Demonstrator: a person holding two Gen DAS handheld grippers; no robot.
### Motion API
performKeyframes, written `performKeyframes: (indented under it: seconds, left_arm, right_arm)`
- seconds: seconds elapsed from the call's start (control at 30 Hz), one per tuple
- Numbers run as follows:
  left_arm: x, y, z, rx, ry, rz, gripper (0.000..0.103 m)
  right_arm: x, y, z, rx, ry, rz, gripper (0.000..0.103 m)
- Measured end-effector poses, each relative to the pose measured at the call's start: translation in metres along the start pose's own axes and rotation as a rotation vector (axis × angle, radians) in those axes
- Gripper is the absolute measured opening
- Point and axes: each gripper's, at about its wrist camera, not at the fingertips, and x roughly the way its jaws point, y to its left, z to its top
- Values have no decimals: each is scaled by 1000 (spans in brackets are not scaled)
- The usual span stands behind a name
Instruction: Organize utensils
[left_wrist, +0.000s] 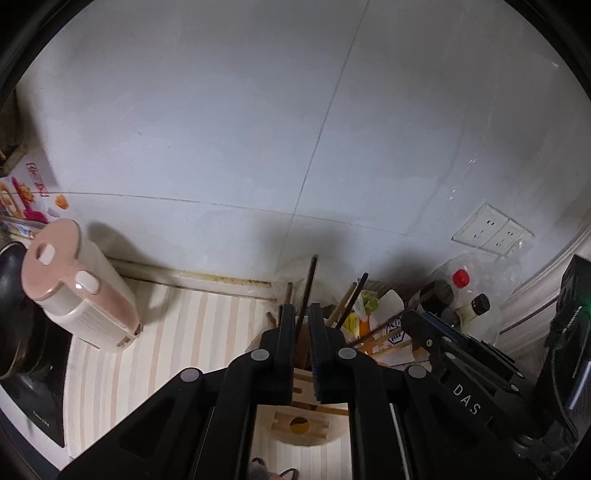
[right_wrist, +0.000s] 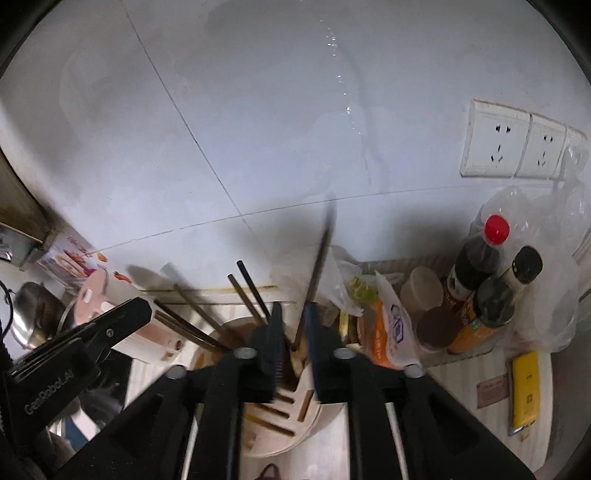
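A cream round utensil holder (right_wrist: 295, 417) with slots stands on the striped counter, right under both grippers. Several dark and wooden chopsticks (right_wrist: 251, 295) lean out of it. My left gripper (left_wrist: 302, 317) points down over the holder (left_wrist: 303, 424); its jaws stand barely apart around an upright dark chopstick (left_wrist: 308, 284), with slim gaps on both sides. My right gripper (right_wrist: 293, 325) is open, and a blurred dark chopstick (right_wrist: 321, 254) stands loose between its fingers, its lower end in the holder.
A pink-and-cream jug (left_wrist: 81, 288) and a black pan (left_wrist: 14, 314) sit to the left. Sauce bottles (right_wrist: 476, 266), plastic bags (right_wrist: 391, 325) and a yellow packet (right_wrist: 524, 391) crowd the right. Wall sockets (right_wrist: 517, 147) sit on the tiled wall close behind.
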Motion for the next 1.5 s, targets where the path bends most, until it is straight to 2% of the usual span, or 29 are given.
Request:
performKeyframes:
  seconds: [0.03, 0.1, 0.13, 0.17, 0.23, 0.3, 0.33, 0.37, 0.4, 0.47, 0.5, 0.53, 0.67, 0.9, 1.07, 1.23, 1.5]
  left_arm:
    - [-7, 0, 1, 2, -17, 18, 12]
    - [-18, 3, 1, 3, -45, 49, 41]
    - [-24, 5, 1, 1, -63, 62, 70]
    - [-30, 8, 0, -3, -83, 75, 84]
    - [-35, 13, -4, -7, -101, 107, 84]
    - [-36, 17, -11, 3, -103, 162, 86]
    - [-35, 19, -17, 11, -106, 195, 89]
    - [-33, 21, -20, 15, -108, 214, 99]
    - [-32, 22, -26, 24, -115, 240, 103]
    - [-27, 24, -39, 47, -124, 289, 103]
    - [-24, 24, -45, 60, -119, 305, 103]
    - [-21, 23, -50, 49, -151, 299, 103]
    - [-10, 23, -68, 46, -132, 323, 103]
    - [-21, 15, -90, 12, -133, 344, 103]
    - [-49, 9, -107, 15, -171, 342, 103]
    - [-91, 7, -127, 36, -221, 326, 103]
    - [-165, 12, -176, 81, -292, 256, 103]
  right_arm:
    - [-5, 0, -1, 1, -11, -6, 31]
    - [-11, -2, -1, 2, -27, -6, 37]
    - [-16, -2, -3, 7, -31, -6, 40]
    - [-20, -3, -3, 10, -36, -7, 44]
    - [-27, -3, -6, 1, -50, -29, 51]
    - [-33, -2, -12, -21, -67, -71, 62]
    - [-35, -1, -15, -32, -71, -93, 72]
    - [-36, -1, -19, -45, -76, -117, 81]
    - [-38, -1, -26, -61, -81, -142, 85]
    - [-37, -2, -36, -82, -81, -194, 96]
    - [-36, -2, -42, -91, -79, -211, 97]
    - [-35, -3, -49, -99, -76, -226, 98]
    - [-33, -5, -62, -115, -74, -261, 99]
    - [-46, -5, -73, -159, -101, -285, 101]
    - [-71, 0, -83, -171, -128, -280, 101]
    - [-115, 9, -103, -170, -185, -284, 101]
    - [-205, 39, -163, -151, -297, -324, 103]
